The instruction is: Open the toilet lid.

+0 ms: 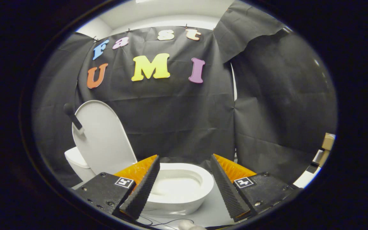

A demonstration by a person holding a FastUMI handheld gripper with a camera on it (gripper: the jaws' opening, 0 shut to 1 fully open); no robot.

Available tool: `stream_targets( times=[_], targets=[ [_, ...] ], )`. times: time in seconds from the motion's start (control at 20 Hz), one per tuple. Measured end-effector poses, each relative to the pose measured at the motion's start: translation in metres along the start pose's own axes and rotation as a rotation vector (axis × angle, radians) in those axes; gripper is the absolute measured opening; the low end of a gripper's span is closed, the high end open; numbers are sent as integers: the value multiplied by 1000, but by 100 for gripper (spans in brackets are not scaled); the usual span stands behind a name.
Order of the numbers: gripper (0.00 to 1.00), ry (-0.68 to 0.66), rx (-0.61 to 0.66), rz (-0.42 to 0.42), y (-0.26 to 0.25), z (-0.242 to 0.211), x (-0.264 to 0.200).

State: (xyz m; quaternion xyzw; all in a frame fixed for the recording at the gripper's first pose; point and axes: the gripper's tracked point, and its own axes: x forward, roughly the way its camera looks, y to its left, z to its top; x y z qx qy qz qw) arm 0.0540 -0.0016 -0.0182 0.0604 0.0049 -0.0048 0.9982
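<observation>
Black cloth backs the toilet [177,188]; its lid [102,137] stands raised. Claw [184,187] spread, empty, near the bowl; a bump could tip the lid down.

Booth dim overall; black cloth wall [177,111] soaks up most light, creases faintly visible. Light falls from above, where a pale ceiling strip [168,12] shows brightest. White toilet bowl [184,185] slightly overexposed inside, detail washed out. Raised toilet lid [102,137] evenly lit, soft grey shading, no hard glare. Fingers [142,185] spread apart, close to the lens, ridged faces reasonably sharp. Strong fisheye bending: cloth edges and seams curve outward. Periphery darkens, mild softness there.
</observation>
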Motion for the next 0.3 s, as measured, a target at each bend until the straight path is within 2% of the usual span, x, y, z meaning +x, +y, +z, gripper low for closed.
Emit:
stream_targets(
  times=[0.3],
  targets=[
    [99, -12, -20, 13, 0, 4, -2]
  ],
)
